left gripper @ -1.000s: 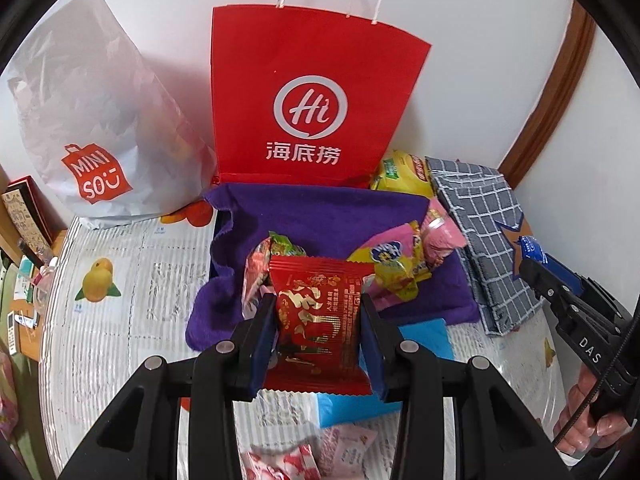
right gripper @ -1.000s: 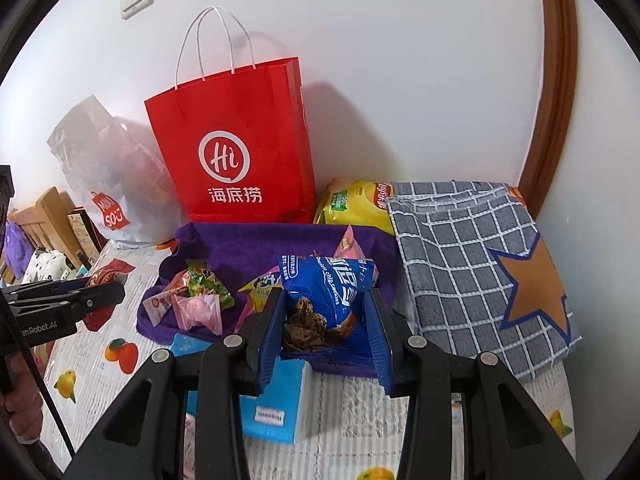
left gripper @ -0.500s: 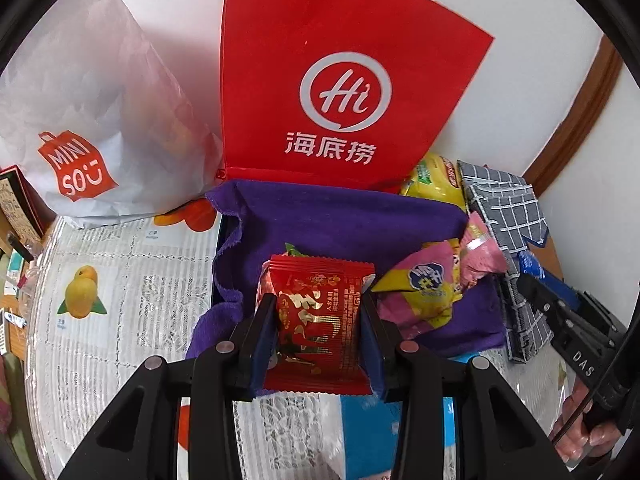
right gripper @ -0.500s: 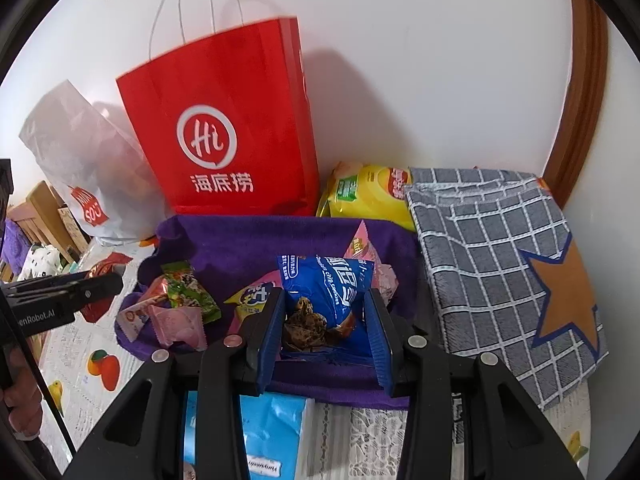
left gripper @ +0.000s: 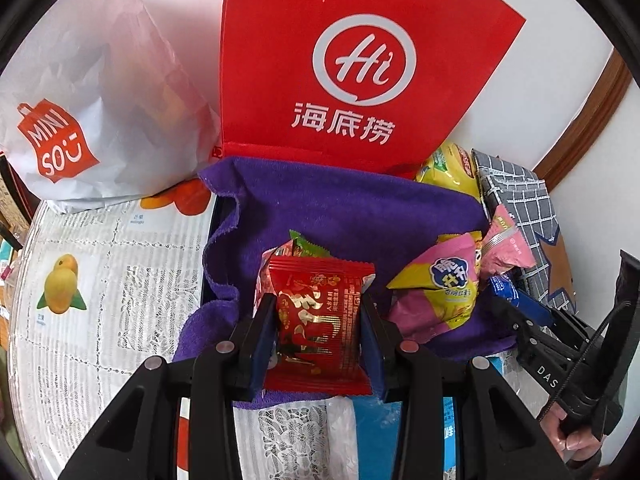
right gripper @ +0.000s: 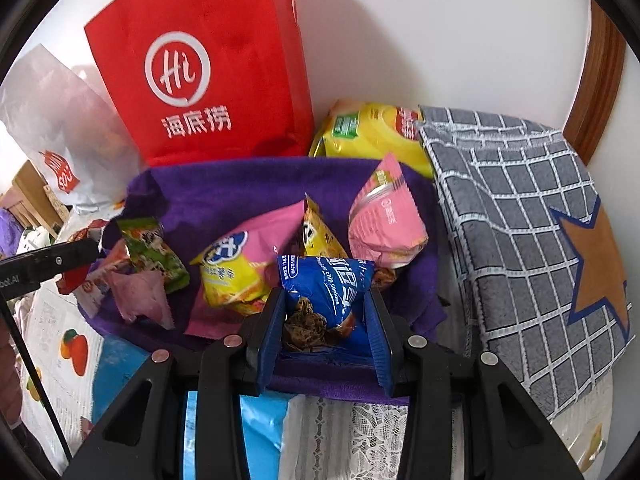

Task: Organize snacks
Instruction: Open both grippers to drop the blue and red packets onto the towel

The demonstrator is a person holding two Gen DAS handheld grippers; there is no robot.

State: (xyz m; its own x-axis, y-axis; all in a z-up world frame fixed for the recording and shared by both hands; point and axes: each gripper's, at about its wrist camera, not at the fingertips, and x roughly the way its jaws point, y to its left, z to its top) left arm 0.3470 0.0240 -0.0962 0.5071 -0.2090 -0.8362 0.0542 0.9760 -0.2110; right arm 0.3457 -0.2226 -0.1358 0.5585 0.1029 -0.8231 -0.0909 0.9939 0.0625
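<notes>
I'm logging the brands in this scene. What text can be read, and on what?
"Hi" and "海底捞": red paper bag
"MINISO": white plastic bag
"Chocolate chip cookies": blue cookie packet, held in the right gripper
"DAS": right gripper's body
Red snack packet in the left gripper: unreadable.

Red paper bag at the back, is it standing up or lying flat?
Upright. The red paper bag stands on its base against the wall, logo facing forward.

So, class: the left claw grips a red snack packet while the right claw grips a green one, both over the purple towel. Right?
Not quite. The right wrist view shows the right claw gripping a blue cookie packet, not green. The left claw does hold the red snack packet, both over the purple towel.
</notes>
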